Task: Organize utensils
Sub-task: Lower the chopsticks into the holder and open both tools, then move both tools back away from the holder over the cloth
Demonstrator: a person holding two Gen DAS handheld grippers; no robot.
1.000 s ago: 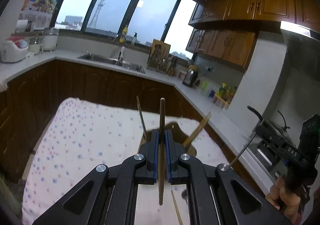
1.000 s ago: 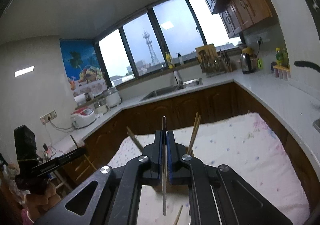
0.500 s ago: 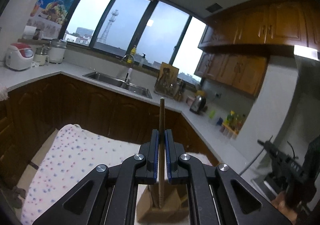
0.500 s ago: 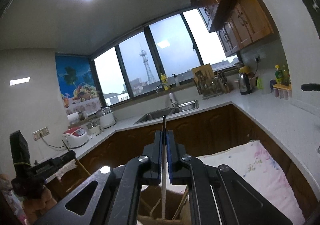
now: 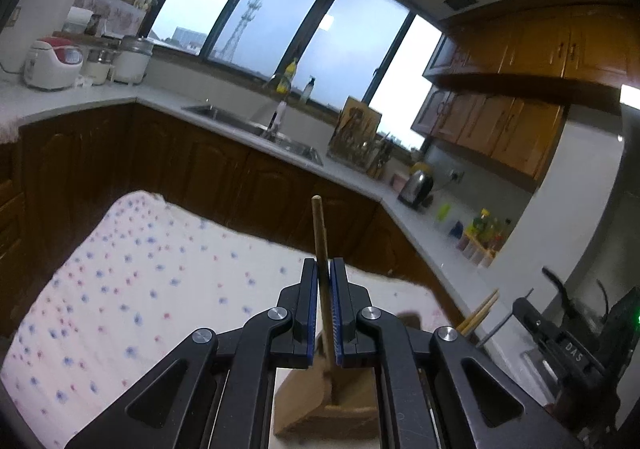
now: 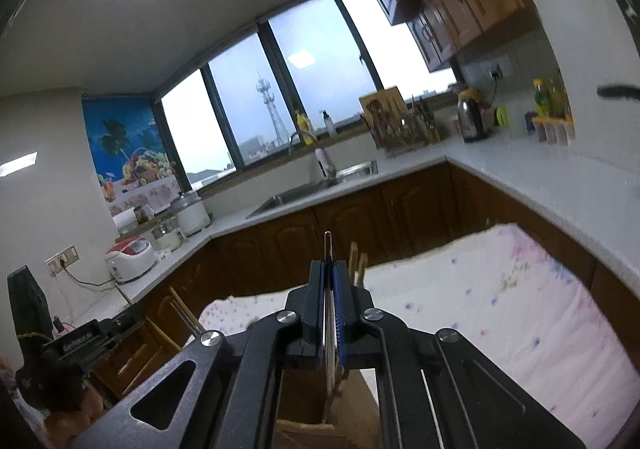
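Observation:
My left gripper (image 5: 324, 273) is shut on a brown wooden chopstick (image 5: 320, 233) held upright, its lower end inside a brown wooden utensil holder (image 5: 320, 401) just below the fingers. My right gripper (image 6: 329, 273) is shut on a thin metal utensil handle (image 6: 328, 249), also upright, its lower end inside the same holder (image 6: 320, 409). Two wooden chopsticks (image 6: 357, 263) stand in the holder behind the right gripper. The other gripper shows at the right edge of the left wrist view (image 5: 568, 345), with chopstick ends (image 5: 480, 309) beside it.
The holder stands on a table with a white dotted cloth (image 5: 120, 289). Dark wood cabinets, a sink (image 5: 256, 129), a kettle (image 5: 416, 185) and rice cookers (image 5: 52, 61) line the counter beyond. A wooden chair (image 6: 176, 313) stands left of the table.
Both grippers have tilted down a little and lowered over the holder; more of the tablecloth shows. Each still grips its utensil with the tip in the holder.

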